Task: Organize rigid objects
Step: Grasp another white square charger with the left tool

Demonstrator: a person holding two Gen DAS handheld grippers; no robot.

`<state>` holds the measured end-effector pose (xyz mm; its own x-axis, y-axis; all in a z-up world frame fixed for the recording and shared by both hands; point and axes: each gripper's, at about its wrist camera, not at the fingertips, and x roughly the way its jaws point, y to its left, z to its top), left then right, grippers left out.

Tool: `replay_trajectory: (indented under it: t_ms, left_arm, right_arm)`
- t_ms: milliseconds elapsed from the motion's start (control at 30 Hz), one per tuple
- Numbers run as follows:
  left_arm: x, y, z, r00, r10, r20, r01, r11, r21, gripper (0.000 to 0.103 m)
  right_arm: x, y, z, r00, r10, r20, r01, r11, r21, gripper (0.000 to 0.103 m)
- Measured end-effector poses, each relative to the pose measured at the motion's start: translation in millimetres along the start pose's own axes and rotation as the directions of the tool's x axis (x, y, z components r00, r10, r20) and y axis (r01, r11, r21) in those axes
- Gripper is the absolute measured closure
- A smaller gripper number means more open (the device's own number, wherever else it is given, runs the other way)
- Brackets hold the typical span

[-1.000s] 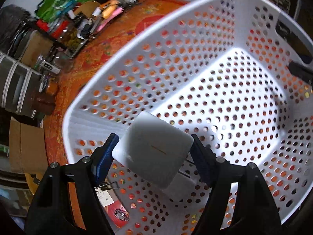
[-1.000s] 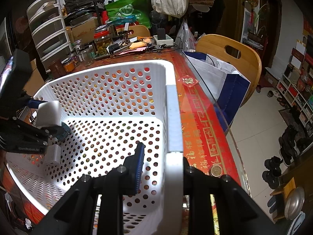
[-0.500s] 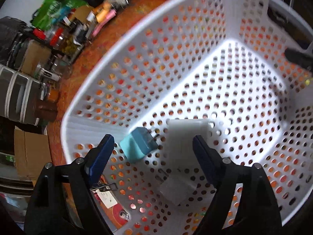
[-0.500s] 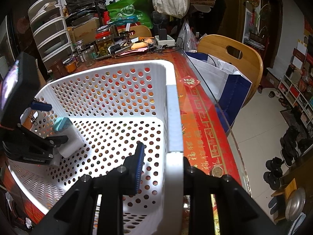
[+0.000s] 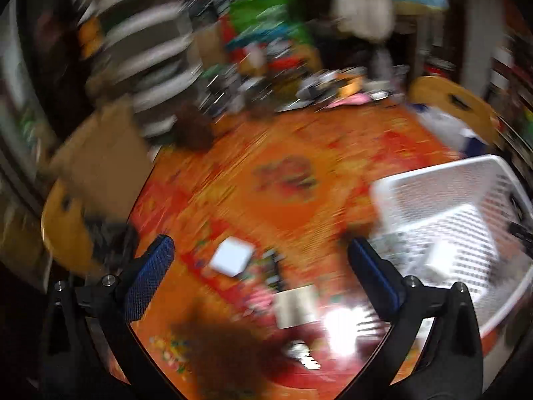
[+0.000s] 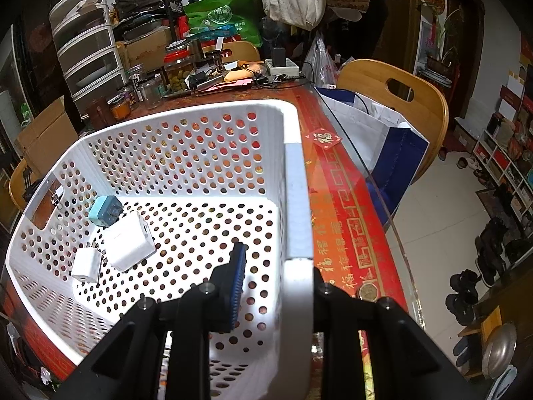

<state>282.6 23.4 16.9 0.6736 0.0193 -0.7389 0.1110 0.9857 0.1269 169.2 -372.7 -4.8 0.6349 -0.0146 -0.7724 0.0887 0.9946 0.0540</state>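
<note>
Left wrist view, blurred: my left claw gapes empty over the table; a white block lies just ahead between the fingers, slightly left. The right claw clamps the basket rim. Three chargers sit inside, so left is nearer.

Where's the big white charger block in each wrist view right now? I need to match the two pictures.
Left wrist: blurred, a white shape inside the white basket at far right is probably the big white charger block.
Right wrist: on the basket floor at left, between the teal plug and small white plug.
Shared landmark: the white basket.
</note>
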Motion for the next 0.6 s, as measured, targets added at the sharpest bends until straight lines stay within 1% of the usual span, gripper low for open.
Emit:
replay_trajectory:
  t_ms: [67,133,167,233,267,367,500,600]
  left_arm:
    - [38.1,24.8,-10.1,0.997,0.019,-0.07,-0.022,0.999,-0.038,0.0]
    - [78.3,43.7,-21.0,0.99,0.031,-0.141,-0.04,0.997,-0.065,0.0]
    - [92.1,50.0,-27.3,0.986,0.03,-0.165,-0.043,0.996,-0.077,0.0]
    - [117.3,56.5,-37.4,0.979,0.004,-0.205,-0.028,0.994,-0.11,0.0]
    - [127.8,58.4,-41.0,0.977,-0.013,-0.213,-0.015,0.992,-0.128,0.0]
    - [146.7,60.0,-45.3,0.971,-0.033,-0.236,-0.002,0.989,-0.146,0.0]
    - [164.1,56.0,-43.6,0.967,-0.062,-0.246,0.022,0.987,-0.162,0.0]
    - [177.2,52.7,-38.6,0.967,-0.071,-0.246,0.031,0.986,-0.162,0.0]
  right_arm:
    - [0.2,-0.1,0.4,1.0,-0.001,0.0,0.001,1.0,0.0,0.079]
    - [0.5,-0.4,0.6,1.0,-0.002,-0.002,0.002,1.0,0.001,0.079]
    - [0.5,-0.5,0.7,1.0,-0.001,-0.002,0.001,1.0,0.0,0.079]
    - [0.5,-0.4,0.9,1.0,-0.002,-0.002,0.002,1.0,0.0,0.079]
    - [0.8,-0.6,1.0,1.0,-0.002,-0.006,0.002,1.0,0.001,0.079]
    - [1.8,0.2,1.3,1.0,-0.013,-0.01,0.013,1.0,-0.003,0.079]
    - [2.0,-0.4,0.9,1.0,-0.013,-0.009,0.013,1.0,-0.006,0.079]
    - [1.9,-0.5,0.7,1.0,-0.013,-0.01,0.013,1.0,-0.006,0.079]
